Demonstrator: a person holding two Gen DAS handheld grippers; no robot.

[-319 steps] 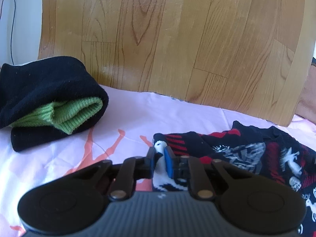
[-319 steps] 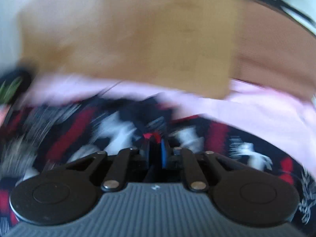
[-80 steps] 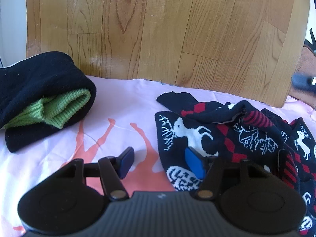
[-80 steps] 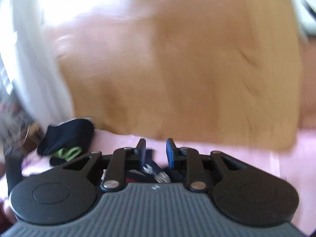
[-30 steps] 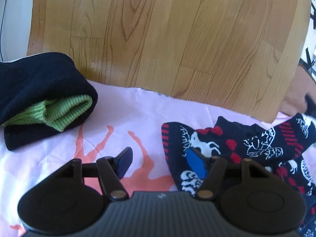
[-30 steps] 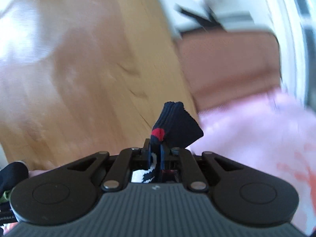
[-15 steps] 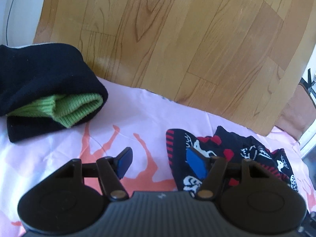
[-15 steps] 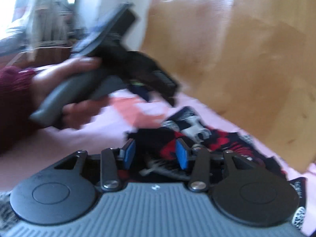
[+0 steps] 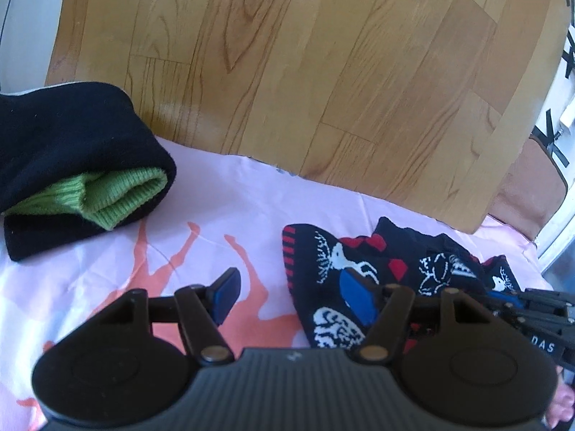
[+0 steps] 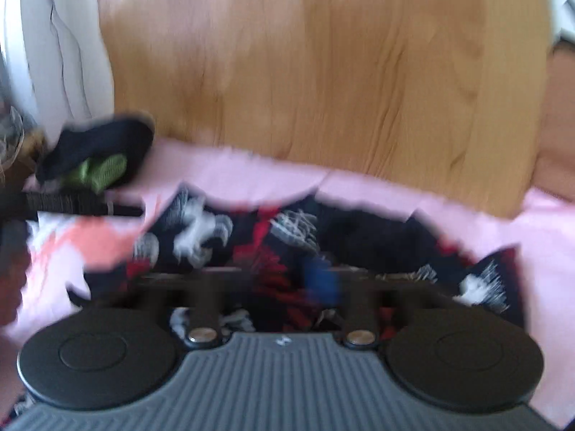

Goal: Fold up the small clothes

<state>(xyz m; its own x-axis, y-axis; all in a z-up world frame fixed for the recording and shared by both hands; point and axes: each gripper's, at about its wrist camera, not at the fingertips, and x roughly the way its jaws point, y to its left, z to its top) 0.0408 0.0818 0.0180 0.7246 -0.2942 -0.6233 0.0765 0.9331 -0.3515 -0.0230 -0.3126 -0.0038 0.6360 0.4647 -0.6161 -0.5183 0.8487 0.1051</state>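
Patterned socks (image 9: 377, 269), seemingly between spread fingers (image 9: 224, 292)

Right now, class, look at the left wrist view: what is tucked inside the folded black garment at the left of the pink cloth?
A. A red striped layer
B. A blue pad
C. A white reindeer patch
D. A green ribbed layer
D: the folded black garment lies on the pink cloth with a green ribbed layer showing between its black folds.

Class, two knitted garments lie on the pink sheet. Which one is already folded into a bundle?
The black garment with the green ribbed cuff, at the far left. The reindeer-patterned one lies rumpled and spread out beside the left claw.
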